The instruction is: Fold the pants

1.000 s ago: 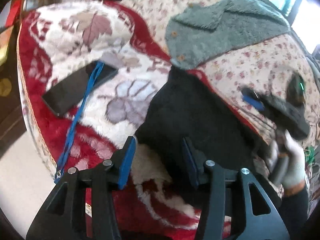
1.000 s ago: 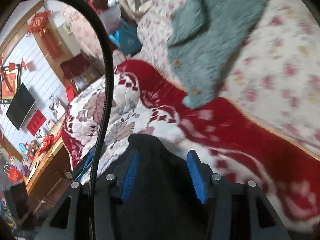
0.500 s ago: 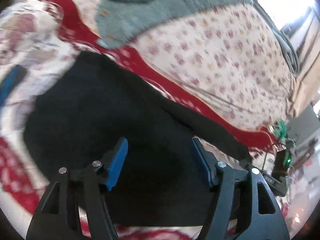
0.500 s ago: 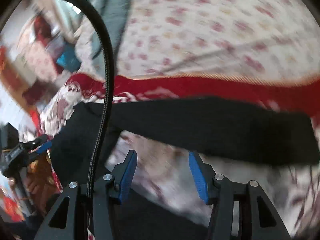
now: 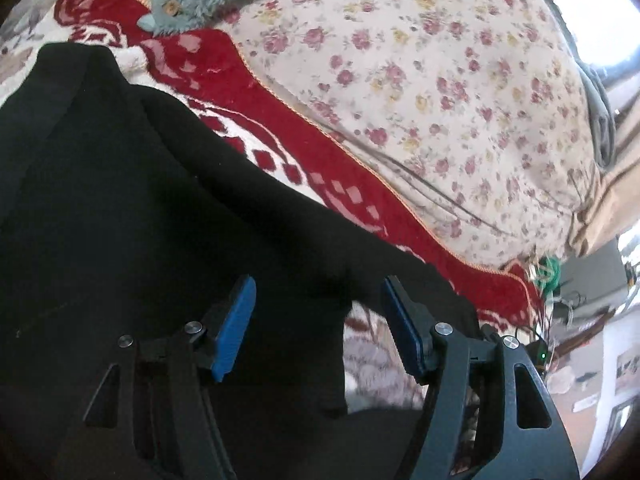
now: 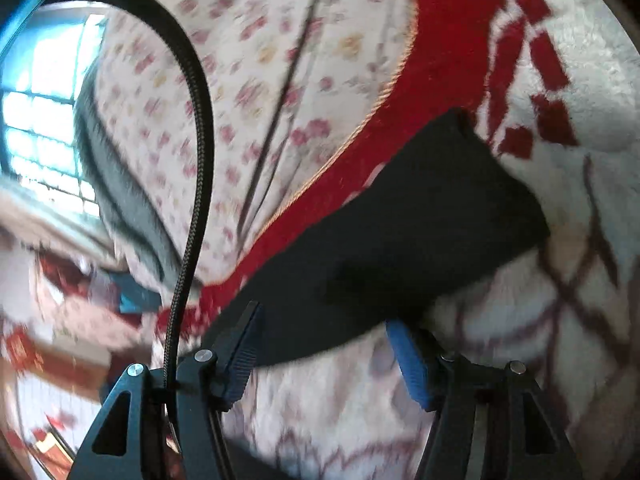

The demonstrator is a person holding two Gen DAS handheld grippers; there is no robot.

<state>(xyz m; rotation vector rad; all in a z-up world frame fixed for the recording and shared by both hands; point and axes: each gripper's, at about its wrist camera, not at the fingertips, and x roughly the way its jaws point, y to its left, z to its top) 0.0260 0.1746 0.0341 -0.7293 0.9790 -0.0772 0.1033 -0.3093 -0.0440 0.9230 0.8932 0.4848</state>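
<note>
While the floral sheet (image 5: 440,80) fills the far side beyond both tongs, the red-and-white blanket (image 5: 360,184) lies nearer, bearing the black pants (image 5: 140,220). Their body spreads under and ahead of the left gripper (image 5: 316,320), whose jaws stand spread, pinching nothing. One leg end (image 6: 420,220) lies just ahead of the right gripper (image 6: 324,344), whose jaws are opening, pads clear of the cloth.

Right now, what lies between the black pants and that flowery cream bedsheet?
A band of the red-and-white blanket separates the black pants from the floral sheet; its orange-trimmed red border meets the sheet. The left wrist view shows this best.
</note>
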